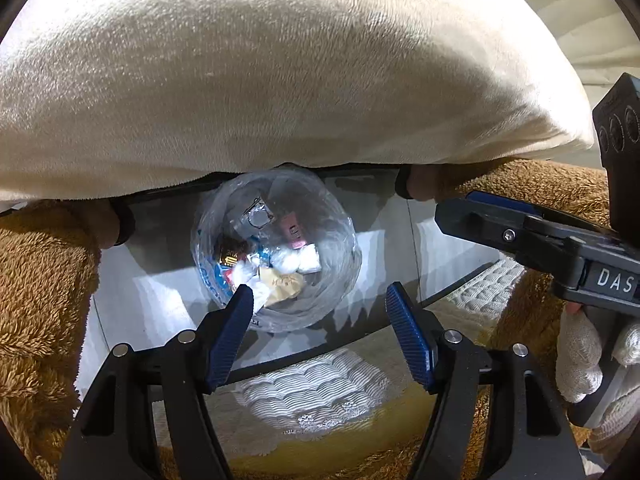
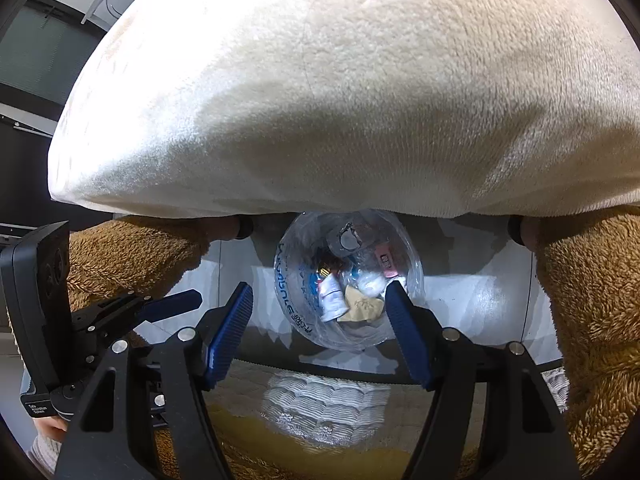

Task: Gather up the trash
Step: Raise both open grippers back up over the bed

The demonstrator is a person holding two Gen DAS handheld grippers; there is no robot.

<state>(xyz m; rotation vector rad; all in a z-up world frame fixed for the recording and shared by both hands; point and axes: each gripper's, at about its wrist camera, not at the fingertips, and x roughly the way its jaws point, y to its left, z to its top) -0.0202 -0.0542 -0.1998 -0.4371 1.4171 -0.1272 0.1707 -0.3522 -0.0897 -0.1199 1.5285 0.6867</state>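
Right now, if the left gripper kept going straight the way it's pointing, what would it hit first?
Most likely the clear trash bag below: the left gripper points down at its open mouth, jaws open and empty. Nothing shows in between, though depth is hard to judge. It would probably enter the bag and meet the wrappers.

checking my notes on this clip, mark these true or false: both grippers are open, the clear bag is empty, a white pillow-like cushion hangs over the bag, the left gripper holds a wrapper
1. Both grippers are open. True: the left gripper and right gripper show spread jaws with nothing pressed between the pads.
2. The clear bag is empty. False: it holds crumpled paper and wrappers.
3. A cream cushion hangs over the bag. True.
4. The left gripper holds a wrapper. False: its jaws hold nothing.
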